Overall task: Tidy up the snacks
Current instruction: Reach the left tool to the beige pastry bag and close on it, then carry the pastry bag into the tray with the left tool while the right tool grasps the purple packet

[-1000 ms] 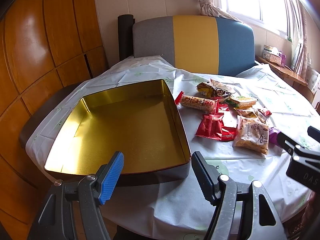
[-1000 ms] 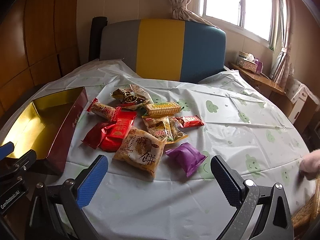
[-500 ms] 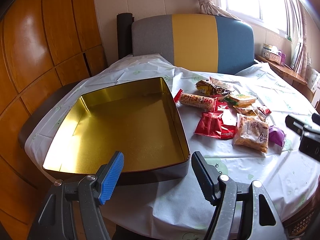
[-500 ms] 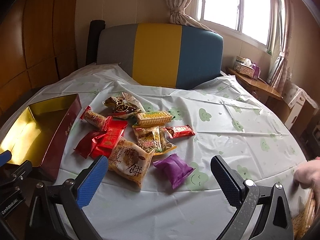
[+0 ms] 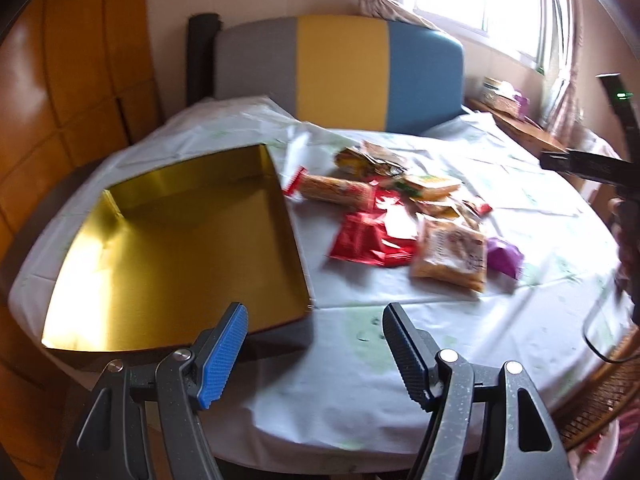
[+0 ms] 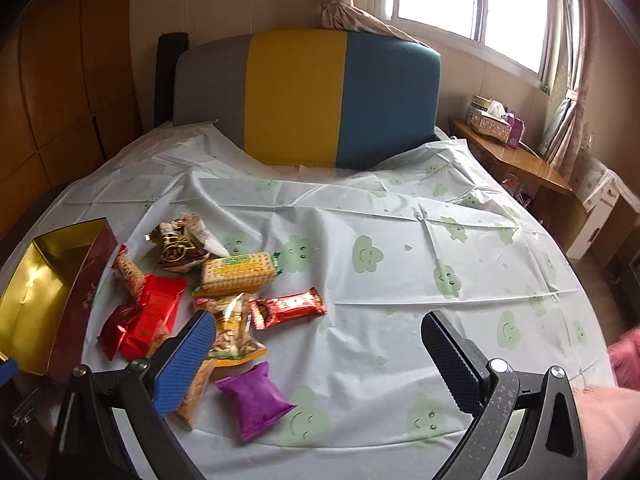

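Snacks [image 6: 224, 300] heaped just right of gold tin [image 5: 180, 248]; left gripper [image 5: 314, 342] and right gripper [image 6: 316, 354] gape wide, empty.

A round table [image 6: 400, 280] wears a pale plastic cloth printed with green smiling clouds. At its far side stands a chair back [image 6: 304, 100] in grey, yellow and blue panels. Far right, a tissue box [image 6: 490, 120] sits on a wooden side table [image 6: 516, 160] under a bright window [image 6: 472, 4], tied curtains [image 6: 344, 0] beside it. Wooden panelling [image 5: 60, 100] covers the left wall.
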The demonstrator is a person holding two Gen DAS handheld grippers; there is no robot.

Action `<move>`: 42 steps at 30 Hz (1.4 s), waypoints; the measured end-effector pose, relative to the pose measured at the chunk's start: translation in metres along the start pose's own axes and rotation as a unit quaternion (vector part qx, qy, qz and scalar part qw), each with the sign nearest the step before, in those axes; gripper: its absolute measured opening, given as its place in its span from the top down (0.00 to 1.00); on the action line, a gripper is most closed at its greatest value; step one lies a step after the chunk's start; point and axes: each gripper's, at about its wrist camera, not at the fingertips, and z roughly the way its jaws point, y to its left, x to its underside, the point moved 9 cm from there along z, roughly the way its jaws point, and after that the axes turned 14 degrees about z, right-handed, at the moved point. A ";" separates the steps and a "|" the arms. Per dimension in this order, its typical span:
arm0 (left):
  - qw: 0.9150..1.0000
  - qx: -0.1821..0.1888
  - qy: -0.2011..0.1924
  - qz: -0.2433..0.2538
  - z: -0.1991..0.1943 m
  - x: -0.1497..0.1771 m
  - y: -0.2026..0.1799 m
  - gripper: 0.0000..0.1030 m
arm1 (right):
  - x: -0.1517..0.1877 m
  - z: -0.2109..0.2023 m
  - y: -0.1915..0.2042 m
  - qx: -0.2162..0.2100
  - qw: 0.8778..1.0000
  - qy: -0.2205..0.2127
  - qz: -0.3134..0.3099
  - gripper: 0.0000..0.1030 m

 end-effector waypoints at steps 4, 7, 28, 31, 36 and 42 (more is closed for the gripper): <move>0.999 0.040 0.007 0.030 0.003 -0.007 -0.020 0.33 | 0.000 0.030 -0.033 0.011 0.998 0.039 0.057 0.00; 0.996 0.068 0.009 0.051 0.006 -0.016 -0.036 0.37 | 0.001 0.037 -0.040 -0.008 0.994 0.061 0.096 0.00; 0.977 0.163 0.080 0.115 0.104 -0.063 -0.134 0.16 | 0.010 0.044 -0.029 -0.043 0.989 0.101 0.101 0.00; 0.977 0.157 0.088 0.114 0.118 -0.064 -0.135 0.17 | 0.012 0.046 -0.024 -0.047 0.989 0.106 0.091 0.00; 0.979 0.159 0.065 0.111 0.117 -0.064 -0.134 0.36 | 0.020 0.049 -0.010 -0.060 0.988 0.124 0.063 0.00; 0.979 0.172 0.053 0.093 0.102 -0.052 -0.125 0.39 | 0.048 0.055 0.020 -0.085 0.981 0.175 -0.008 0.27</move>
